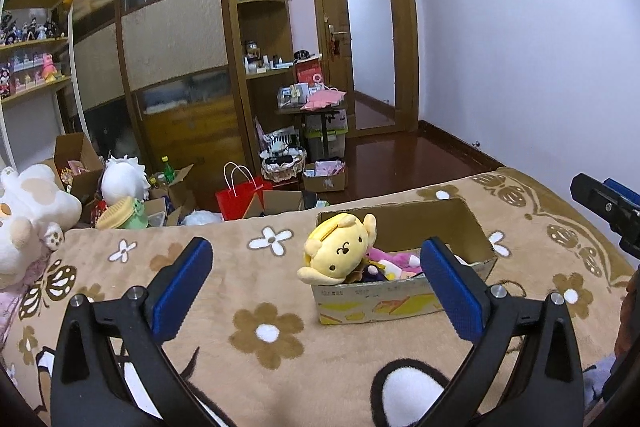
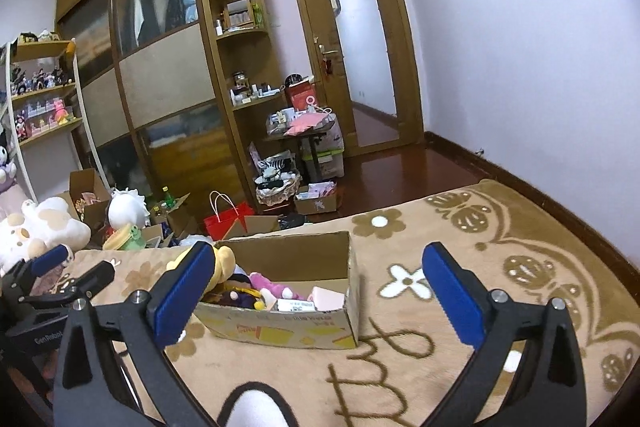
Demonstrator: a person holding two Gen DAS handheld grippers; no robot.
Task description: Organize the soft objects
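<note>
Blanketed bed (image 1: 260, 291); cardboard box (image 1: 404, 301) of plush toys (image 1: 340, 251) beyond both grippers' wide, empty fingers (image 1: 182, 291).

A: Tan blanket (image 1: 248, 283) across the bed, brown flowers with white centres, white blossoms outlined in brown.

B: And the cardboard box (image 1: 404, 303) is plain brown, yellow and orange print along its front.

A: Yellow plush (image 1: 340, 251) on the rim, black stitched face. Pink and purple soft toys (image 2: 256, 287) beside it.

B: Left gripper (image 1: 316, 291) is black with blue textured pads. Right gripper (image 2: 320, 291) has the same black frame and blue pads.

A: Off the bed there's a red bag (image 1: 240, 199) with white handles, and a white plush with tan patches (image 1: 28, 215).
</note>
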